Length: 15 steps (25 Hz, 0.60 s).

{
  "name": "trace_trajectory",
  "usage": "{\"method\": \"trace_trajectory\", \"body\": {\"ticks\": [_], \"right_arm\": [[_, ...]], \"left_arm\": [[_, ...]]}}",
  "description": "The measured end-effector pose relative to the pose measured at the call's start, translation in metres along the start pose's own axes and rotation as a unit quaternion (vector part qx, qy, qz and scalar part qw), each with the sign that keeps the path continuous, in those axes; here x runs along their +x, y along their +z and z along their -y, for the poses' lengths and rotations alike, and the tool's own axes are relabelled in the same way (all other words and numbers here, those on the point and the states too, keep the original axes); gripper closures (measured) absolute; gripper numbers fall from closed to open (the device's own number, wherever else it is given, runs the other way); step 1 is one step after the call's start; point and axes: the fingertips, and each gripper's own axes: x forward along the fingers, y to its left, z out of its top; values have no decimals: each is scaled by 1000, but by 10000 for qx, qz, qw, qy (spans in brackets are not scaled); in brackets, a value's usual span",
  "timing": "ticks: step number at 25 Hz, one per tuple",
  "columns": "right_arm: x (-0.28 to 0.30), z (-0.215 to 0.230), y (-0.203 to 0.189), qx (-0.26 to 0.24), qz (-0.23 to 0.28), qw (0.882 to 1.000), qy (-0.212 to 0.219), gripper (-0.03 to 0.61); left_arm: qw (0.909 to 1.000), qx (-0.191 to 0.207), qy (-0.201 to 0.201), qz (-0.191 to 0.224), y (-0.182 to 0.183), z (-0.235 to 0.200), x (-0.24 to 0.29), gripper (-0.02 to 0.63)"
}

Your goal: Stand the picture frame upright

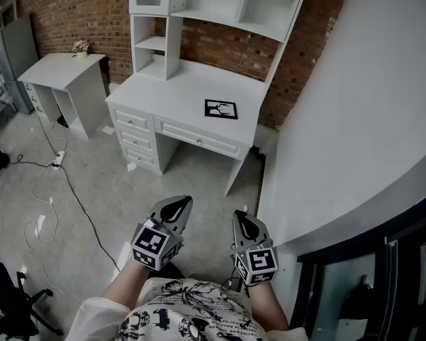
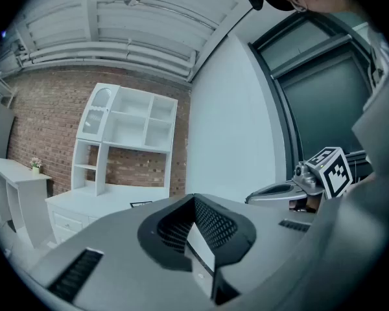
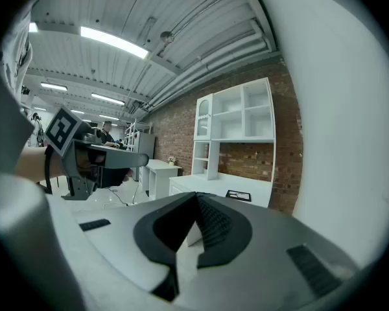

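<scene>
The picture frame (image 1: 221, 109) has a thin black border around a pale sheet with a dark, branch-like drawing. It lies flat, face up, on the tabletop (image 1: 177, 91) of a white desk, in its right half, toward the front right corner and apart from the edges. Both grippers are held low and close to the person's body, over the floor (image 1: 92, 190) and well apart from the desk, and point forward toward it. The left gripper (image 1: 179, 203) tilts slightly to the right, with its fingers (image 2: 211, 222) pressed together and nothing between them. Just to its right, the right gripper (image 1: 242, 219) sits almost parallel, and its fingers (image 3: 211, 222) are also together with nothing between them. Bare forearms run back from the 2 marker cubes to a patterned shirt (image 1: 177, 311). On the desk, the stack of 3 drawers (image 1: 136, 139) at the left and the wide drawer (image 1: 199, 139) beside it are pushed in. A white hutch (image 1: 199, 6) with open compartments stands along the tabletop's back edge against the brick wall (image 1: 92, 13). At the far left, a small white side table (image 1: 60, 73) carries a pot of flowers (image 1: 80, 47), and a cable (image 1: 64, 183) trails across the floor.
</scene>
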Motion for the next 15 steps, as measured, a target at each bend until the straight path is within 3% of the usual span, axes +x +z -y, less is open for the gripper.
{"method": "trace_trajectory", "body": {"ticks": [9,15], "right_arm": [[5,0,-9,51,-78,9999,90,580],[15,-2,-10,426,-19,9988,227,578]], "left_arm": [[10000,42,-47,-65,-2,2,4,600],[9998,106,-22,-146,-4,-3,6,600]]}}
